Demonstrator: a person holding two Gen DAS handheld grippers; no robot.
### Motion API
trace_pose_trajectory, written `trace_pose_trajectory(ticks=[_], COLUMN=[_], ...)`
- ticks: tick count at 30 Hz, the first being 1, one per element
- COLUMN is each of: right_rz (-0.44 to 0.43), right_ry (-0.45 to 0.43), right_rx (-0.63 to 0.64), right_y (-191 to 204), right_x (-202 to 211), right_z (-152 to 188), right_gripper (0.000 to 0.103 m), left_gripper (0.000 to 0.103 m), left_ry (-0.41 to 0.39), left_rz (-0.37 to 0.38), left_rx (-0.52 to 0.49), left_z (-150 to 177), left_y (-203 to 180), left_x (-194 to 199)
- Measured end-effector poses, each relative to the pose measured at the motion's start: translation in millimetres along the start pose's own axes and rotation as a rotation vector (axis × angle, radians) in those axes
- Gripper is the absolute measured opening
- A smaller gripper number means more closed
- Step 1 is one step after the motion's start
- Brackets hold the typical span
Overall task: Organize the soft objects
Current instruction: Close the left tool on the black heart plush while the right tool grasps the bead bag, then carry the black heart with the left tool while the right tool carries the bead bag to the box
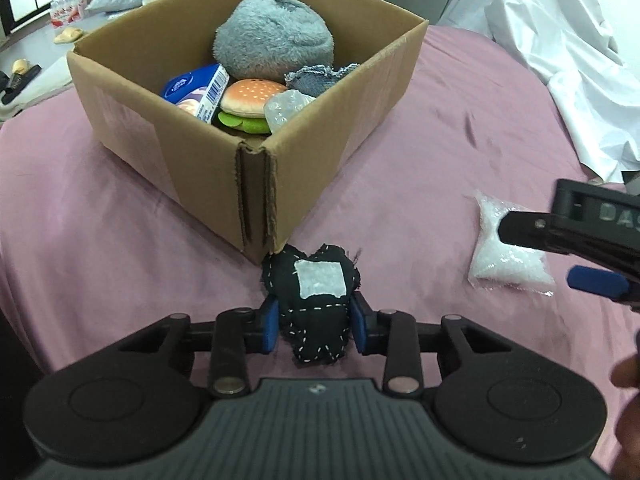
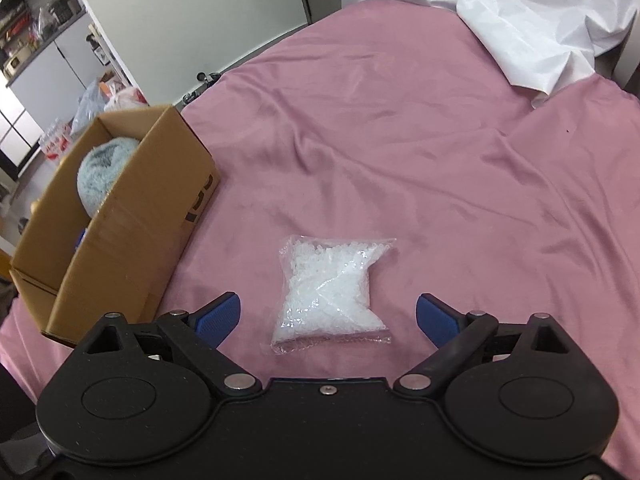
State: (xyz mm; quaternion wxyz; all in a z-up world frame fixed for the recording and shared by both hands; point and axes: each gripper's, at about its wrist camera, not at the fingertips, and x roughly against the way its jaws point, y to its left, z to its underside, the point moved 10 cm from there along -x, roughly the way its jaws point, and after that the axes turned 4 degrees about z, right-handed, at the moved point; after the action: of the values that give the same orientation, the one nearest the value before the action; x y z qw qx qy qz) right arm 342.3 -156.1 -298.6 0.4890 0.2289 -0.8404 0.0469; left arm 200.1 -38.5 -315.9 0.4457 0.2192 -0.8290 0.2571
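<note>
My left gripper (image 1: 316, 328) is shut on a black stitched fabric heart (image 1: 316, 300) with a white patch, held just in front of the near corner of an open cardboard box (image 1: 200, 160). The box holds a grey plush ball (image 1: 276, 36), a burger toy (image 1: 250, 102), a blue carton (image 1: 198, 92), a denim scrap and a clear bag. My right gripper (image 2: 328, 316) is open, its blue pads either side of a clear bag of white beads (image 2: 328, 292) lying on the pink sheet. It also shows in the left wrist view (image 1: 560, 256), over the bead bag (image 1: 508, 256).
A pink sheet (image 2: 400, 140) covers the bed. A crumpled white sheet (image 2: 520, 12) lies at the far right. The box (image 2: 120, 220) stands left of the bead bag. Shelves, bags and slippers stand on the floor beyond the bed's left side.
</note>
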Motion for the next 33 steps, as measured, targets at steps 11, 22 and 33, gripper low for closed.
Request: trace_pose_trajectory(ticks=[11,22,33], right_rz=[0.068,0.070,0.048], right_ry=[0.029,0.000,-0.045], right_rx=[0.079,0.090,0.060], right_y=[4.7,12.3,17.9], right_x=[-17.7,5.7,26.4], right_z=[6.6,4.5,-0.1], right_gripper=[0.057,0.045,0.032], left_gripper=[0.034,0.034,0.034], left_ry=[0.043,0.036,-0.004], left_rz=[0.056,0.093,0.122], left_rx=[0.002,-0.007,-0.010], left_z=[-3.7,-10.5,-17.3], left_y=[12.1,11.2,8.5], left_x=[16.3,40.7,68.2])
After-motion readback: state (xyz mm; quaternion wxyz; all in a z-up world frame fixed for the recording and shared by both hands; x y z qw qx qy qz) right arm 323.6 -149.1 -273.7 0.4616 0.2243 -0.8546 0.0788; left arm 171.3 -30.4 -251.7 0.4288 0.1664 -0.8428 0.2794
